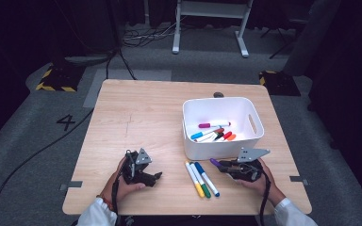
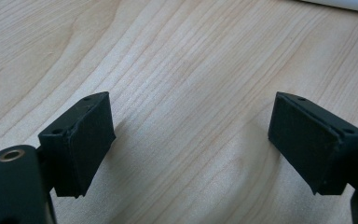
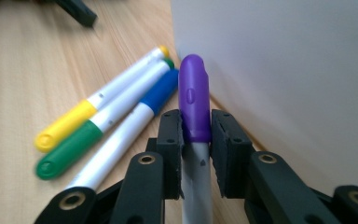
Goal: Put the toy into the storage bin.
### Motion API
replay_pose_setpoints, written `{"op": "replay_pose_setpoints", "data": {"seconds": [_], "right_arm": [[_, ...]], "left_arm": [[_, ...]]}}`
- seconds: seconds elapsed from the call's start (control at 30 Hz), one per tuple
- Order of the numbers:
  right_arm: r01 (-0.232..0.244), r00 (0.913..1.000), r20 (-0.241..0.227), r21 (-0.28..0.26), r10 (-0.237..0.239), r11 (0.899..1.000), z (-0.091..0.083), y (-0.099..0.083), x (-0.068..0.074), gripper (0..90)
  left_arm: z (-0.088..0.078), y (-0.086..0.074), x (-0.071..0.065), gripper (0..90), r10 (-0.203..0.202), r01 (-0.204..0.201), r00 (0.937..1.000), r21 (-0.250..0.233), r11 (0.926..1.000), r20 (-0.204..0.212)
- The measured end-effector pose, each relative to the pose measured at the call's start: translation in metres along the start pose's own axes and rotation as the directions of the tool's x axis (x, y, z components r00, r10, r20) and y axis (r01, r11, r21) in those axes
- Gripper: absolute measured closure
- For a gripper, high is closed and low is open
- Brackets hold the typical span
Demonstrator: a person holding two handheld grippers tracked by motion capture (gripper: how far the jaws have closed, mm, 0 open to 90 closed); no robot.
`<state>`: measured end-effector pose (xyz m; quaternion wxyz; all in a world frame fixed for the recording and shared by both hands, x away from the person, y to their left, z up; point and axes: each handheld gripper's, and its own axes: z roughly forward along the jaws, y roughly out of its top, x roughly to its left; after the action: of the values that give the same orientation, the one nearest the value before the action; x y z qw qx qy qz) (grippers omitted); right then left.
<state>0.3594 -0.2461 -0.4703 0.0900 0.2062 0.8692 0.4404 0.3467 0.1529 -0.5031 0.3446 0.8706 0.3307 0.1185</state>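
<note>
The right gripper [image 3: 196,135] clamps a purple marker [image 3: 193,95] by its cap, low beside the bin [image 1: 222,126]; the marker's barrel is hidden behind the jaws. The left gripper [image 2: 191,140] rests over bare table [image 2: 177,60], jaws wide apart. Yellow [image 3: 65,125], green [image 3: 74,149] and blue [image 3: 161,91] markers lie together between the grippers. More markers sit inside the bin, partly hidden by its wall. Floor marking "4" [image 1: 66,122] is readable

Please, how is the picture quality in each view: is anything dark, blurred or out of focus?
High view: the table is evenly lit, while the floor and room beyond are very dark. Left gripper view: the wood grain is sharp, with soft shadows beneath the jaws. Right gripper view: the purple marker is sharp; the white bin wall looks blank and featureless.
</note>
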Motion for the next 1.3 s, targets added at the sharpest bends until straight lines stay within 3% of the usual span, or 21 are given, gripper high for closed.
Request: {"op": "replay_pose_setpoints", "data": {"seconds": [0.3, 0.5, 0.67, 0.87, 1.0, 1.2, 1.3], "right_arm": [[0.095, 0.9947, 0.05, -0.095, -0.091, 0.991, -0.047, 0.02, 0.013, 74.8], [0.126, 0.9902, 0.079, -0.153, -0.115, 0.98, -0.076, 0.033, 0.012, 74.8], [0.122, 0.9894, 0.103, -0.203, -0.103, 0.971, -0.098, 0.046, 0.005, 74.8], [0.122, 0.9868, 0.132, -0.227, -0.093, 0.966, -0.119, 0.064, -0.006, 74.8], [0.13, 0.9832, 0.159, -0.261, -0.09, 0.957, -0.133, 0.079, -0.014, 74.8], [0.146, 0.9759, 0.196, -0.26, -0.096, 0.954, -0.14, 0.101, -0.029, 74.8], [0.145, 0.9775, 0.189, -0.276, -0.094, 0.95, -0.141, 0.112, -0.037, 74.8]], "left_arm": [[0.0, 0.0, 0.0, 14.4, -0.003, 0.003, 1.0, 0.001, 1.0, 0.0], [0.0, 0.0, 0.0, 14.4, -0.002, 0.002, 1.0, 0.001, 1.0, -0.001], [0.0, 0.0, 0.0, 14.4, 0.0, 0.0, 1.0, 0.002, 1.0, -0.002], [0.0, 0.0, 0.0, 14.4, -0.002, 0.002, 1.0, 0.001, 1.0, -0.001], [0.0, 0.0, 0.0, 14.4, -0.003, 0.003, 1.0, 0.001, 1.0, -0.002], [0.0, 0.0, 0.0, 14.4, -0.003, 0.003, 1.0, 0.001, 1.0, -0.001], [0.0, 0.0, 0.0, 14.4, -0.003, 0.003, 1.0, 0.0, 1.0, -0.001]]}}
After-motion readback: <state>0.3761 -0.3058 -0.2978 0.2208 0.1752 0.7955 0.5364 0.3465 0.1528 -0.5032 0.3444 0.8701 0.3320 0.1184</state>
